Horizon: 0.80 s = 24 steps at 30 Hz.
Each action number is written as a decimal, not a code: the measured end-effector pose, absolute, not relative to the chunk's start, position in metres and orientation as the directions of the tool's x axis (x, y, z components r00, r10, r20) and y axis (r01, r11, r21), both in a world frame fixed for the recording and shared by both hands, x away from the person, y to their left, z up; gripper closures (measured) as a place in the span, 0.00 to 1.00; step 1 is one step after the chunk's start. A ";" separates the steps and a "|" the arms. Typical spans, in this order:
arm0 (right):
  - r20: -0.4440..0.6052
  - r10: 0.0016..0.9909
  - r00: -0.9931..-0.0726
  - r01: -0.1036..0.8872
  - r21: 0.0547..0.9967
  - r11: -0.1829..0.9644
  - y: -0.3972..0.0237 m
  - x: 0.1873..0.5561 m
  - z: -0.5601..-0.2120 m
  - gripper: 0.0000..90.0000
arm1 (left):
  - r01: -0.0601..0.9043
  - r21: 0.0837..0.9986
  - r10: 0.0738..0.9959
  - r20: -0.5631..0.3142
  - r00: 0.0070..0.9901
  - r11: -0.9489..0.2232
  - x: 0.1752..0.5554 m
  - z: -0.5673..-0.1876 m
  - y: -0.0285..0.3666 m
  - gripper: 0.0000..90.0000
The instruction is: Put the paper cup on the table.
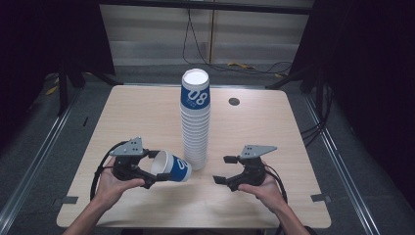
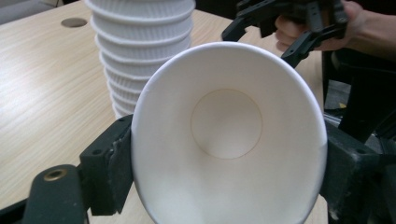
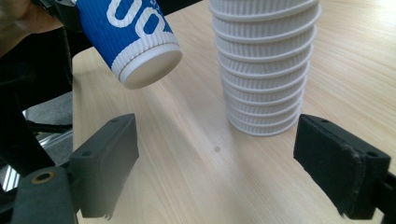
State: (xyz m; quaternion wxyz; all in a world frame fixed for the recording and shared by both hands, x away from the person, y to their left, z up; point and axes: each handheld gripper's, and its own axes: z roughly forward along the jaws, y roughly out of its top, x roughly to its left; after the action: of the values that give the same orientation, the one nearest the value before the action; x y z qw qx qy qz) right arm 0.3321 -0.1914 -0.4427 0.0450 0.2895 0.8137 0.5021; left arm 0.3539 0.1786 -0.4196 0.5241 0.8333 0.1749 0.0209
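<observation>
Closest to me, my left gripper [image 1: 151,168] pinches a single paper cup [image 1: 172,166] by its rim, tipped on its side just left of the tall cup stack [image 1: 195,122] at the table's [image 1: 137,117] middle. Blue ribbed wall, white numerals, white rim. From my left gripper view I look straight into the cup's plain white inside [image 2: 227,135]; my right gripper view shows its base [image 3: 149,69] and blue sleeve instead. My right gripper [image 1: 224,169] hangs spread wide, nothing between its jaws, right of the stack, both hands low over the near edge.
</observation>
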 end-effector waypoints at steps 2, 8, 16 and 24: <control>0.215 0.519 -0.828 0.424 0.844 0.328 -0.193 0.331 -0.443 0.16 | 0.282 0.878 0.333 -0.153 0.931 -0.387 0.355 -0.421 0.180 0.21; 0.218 0.539 -0.814 0.437 0.840 0.321 -0.201 0.328 -0.445 0.16 | 0.319 0.876 0.414 -0.156 0.897 -0.361 0.359 -0.421 0.191 0.20; 0.203 0.546 -0.813 0.427 0.845 0.322 -0.200 0.326 -0.443 0.16 | 0.344 0.877 0.526 -0.129 0.840 -0.336 0.364 -0.419 0.207 0.20; 0.205 0.553 -0.808 0.432 0.843 0.319 -0.200 0.329 -0.444 0.16 | 0.372 0.864 0.583 -0.118 0.804 -0.338 0.373 -0.417 0.213 0.19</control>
State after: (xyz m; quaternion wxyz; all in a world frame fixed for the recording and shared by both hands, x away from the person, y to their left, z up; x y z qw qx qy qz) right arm 0.3290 -0.1998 -0.4438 0.0604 0.3042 0.8098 0.4981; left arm 0.3728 0.2133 -0.4171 0.4940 0.8110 0.2946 0.1066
